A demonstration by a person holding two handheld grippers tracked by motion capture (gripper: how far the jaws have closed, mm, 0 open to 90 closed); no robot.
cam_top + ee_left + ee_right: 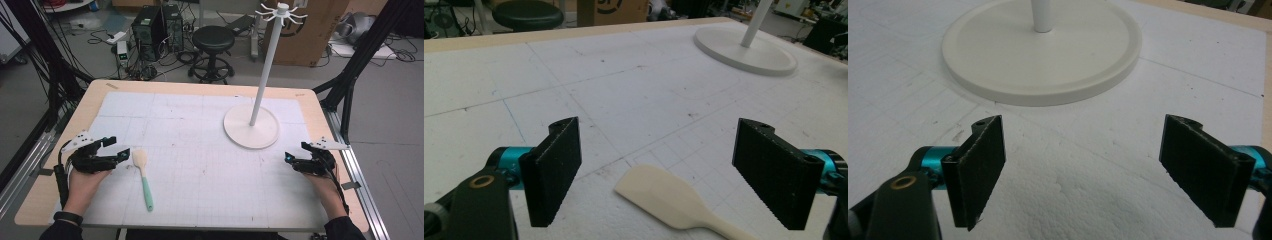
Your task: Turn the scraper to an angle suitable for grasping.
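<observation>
A spatula (143,174) with a cream blade and a mint-green handle lies flat on the white mat, left of centre. My left gripper (118,148) rests just left of the blade, jaws wide open and empty. In the left gripper view the cream blade (669,200) lies on the mat between and slightly ahead of the two black pads (555,167), untouched. A white hanging stand (251,125) with a round base, a tall pole and hooked arms on top rises at the right of centre. My right gripper (295,156) sits open near the right edge, pointing at the stand's base (1043,50).
The white gridded mat (200,150) covers most of the wooden table (35,200). Beyond the far edge stand a black stool (213,50), computer cases, cables and a cardboard box. Black frame posts flank the table on both sides.
</observation>
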